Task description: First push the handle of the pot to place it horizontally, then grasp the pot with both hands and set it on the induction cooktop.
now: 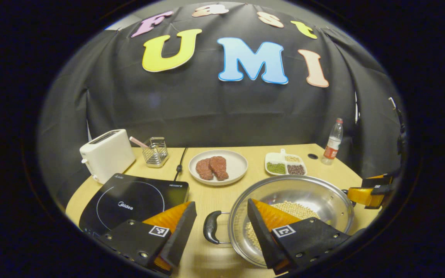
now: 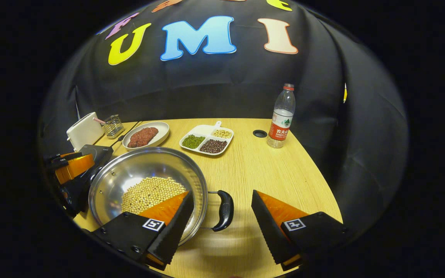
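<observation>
Pot (image 1: 315, 197): on the desk (image 2: 269, 170), right of the cooktop (image 1: 129, 200), holding beans.
Left hand-held gripper (image 1: 220, 227): fingers apart, straddling the left handle (image 1: 211, 227).
Right hand-held gripper (image 2: 220, 216): fingers apart, straddling the right handle (image 2: 224, 210).

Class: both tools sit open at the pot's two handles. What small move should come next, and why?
Probably close both tools. The left tool straddles the pot's left handle and the right tool straddles the right handle, both open, while the pot sits beside the induction cooktop.
</observation>
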`<state>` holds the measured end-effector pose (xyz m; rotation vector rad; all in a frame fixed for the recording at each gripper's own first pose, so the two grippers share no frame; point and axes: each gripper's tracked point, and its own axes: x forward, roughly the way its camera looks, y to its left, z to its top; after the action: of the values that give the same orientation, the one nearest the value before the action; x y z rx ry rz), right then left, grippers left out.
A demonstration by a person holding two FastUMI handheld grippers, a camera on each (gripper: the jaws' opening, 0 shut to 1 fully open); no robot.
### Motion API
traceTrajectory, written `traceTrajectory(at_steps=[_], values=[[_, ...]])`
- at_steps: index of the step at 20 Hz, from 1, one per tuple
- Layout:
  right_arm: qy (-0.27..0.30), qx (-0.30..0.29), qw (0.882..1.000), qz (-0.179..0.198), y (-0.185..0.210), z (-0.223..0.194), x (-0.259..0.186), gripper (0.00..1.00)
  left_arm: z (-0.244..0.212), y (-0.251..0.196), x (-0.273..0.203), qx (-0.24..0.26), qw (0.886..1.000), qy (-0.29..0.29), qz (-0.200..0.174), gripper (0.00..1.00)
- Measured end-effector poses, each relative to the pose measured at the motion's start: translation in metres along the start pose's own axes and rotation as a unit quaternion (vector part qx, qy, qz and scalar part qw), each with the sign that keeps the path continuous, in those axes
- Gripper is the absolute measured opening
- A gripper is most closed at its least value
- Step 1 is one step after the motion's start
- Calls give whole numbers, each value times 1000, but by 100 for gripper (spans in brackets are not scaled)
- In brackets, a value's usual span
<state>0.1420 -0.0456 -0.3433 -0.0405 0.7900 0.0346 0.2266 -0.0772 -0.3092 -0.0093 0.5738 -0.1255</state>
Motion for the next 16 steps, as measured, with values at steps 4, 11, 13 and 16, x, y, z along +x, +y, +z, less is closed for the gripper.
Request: traceTrajectory(at_steps=[4,11,13,16], values=[[14,6,1000,9,-1,-7,9,96,-20,2,16,3,1000,31,2,79],[45,10,999,28,3,-20,24,96,-46,8,29,1,998,65,16,81],[49,9,998,33,5,-23,26,92,-52,9,31,-3,997,72,23,79],[45,13,998,42,9,-22,25,80,-58,10,34,0,996,83,30,81]])
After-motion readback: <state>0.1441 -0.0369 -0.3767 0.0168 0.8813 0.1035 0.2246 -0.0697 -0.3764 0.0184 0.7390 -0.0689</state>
